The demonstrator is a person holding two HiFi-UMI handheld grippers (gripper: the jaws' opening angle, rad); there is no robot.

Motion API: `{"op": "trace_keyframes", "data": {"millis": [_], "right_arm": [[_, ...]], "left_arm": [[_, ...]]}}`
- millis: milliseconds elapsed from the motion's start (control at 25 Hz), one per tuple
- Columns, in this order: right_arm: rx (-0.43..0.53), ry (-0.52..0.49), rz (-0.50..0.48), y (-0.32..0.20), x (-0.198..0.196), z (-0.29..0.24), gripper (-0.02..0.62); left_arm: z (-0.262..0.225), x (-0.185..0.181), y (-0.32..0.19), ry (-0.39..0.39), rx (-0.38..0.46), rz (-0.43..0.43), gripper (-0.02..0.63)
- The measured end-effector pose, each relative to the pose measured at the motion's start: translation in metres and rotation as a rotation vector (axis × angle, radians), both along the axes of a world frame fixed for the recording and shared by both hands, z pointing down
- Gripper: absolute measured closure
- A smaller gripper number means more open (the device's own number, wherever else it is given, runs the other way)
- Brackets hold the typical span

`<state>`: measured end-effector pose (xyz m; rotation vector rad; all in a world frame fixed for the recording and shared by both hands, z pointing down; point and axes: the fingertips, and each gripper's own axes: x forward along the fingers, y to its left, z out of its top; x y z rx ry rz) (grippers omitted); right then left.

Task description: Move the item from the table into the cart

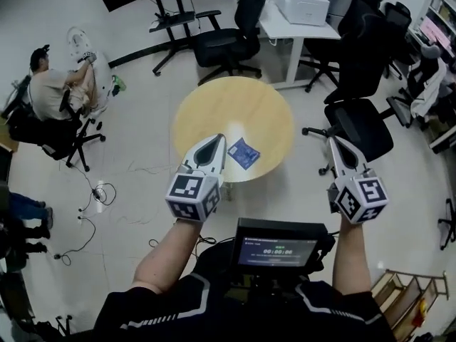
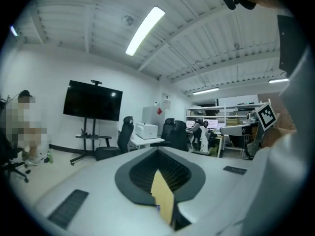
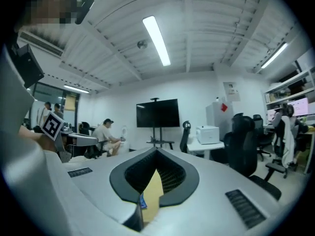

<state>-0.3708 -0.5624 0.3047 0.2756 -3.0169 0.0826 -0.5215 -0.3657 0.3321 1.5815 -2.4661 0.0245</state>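
The round tabletop sits ahead. The left gripper and right gripper hover, fingers pressed together, empty. The blue packet lies flat near the tabletop's front edge. The left one should probably open wide, come in low and pinch an edge.

Left gripper with fingers tip to tip, black screen, office chairs and white printer beyond

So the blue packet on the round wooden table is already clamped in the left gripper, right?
Not clamped. In the head view the blue packet lies loose on the round wooden table, just right of the left gripper, whose jaws are together with nothing held between them.
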Motion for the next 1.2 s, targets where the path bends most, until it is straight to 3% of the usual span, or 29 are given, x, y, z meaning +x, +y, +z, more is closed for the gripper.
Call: {"op": "trace_keyframes", "data": {"millis": [200,360,520,640,840,920,1080,1200], "right_arm": [[-0.002,0.015,-0.218,-0.021,-0.112,0.012,0.592],[-0.051,0.034,-0.313,-0.01,-0.182,0.044,0.592],[-0.027,0.097,-0.354,0.012,-0.273,0.05,0.592],[-0.066,0.123,-0.356,0.035,-0.325,0.065,0.541],[-0.053,0.232,-0.347,0.068,-0.395,0.118,0.541],[-0.053,0.303,-0.353,0.077,-0.418,0.149,0.483],[-0.075,0.459,-0.381,0.076,-0.443,0.215,0.42],[-0.124,0.559,-0.392,0.069,-0.453,0.265,0.373]], "left_arm": [[-0.002,-0.069,-0.013,-0.028,0.014,-0.157,0.598],[0.03,-0.119,0.006,0.003,-0.016,-0.258,0.598],[0.028,-0.197,0.034,0.051,0.012,-0.31,0.598],[0.039,-0.244,0.055,0.085,0.026,-0.317,0.598],[0.073,-0.306,0.077,0.096,-0.009,-0.277,0.598],[0.093,-0.33,0.085,0.115,-0.036,-0.266,0.598],[0.136,-0.358,0.08,0.195,-0.09,-0.246,0.598],[0.169,-0.375,0.073,0.217,-0.148,-0.276,0.598]]}}
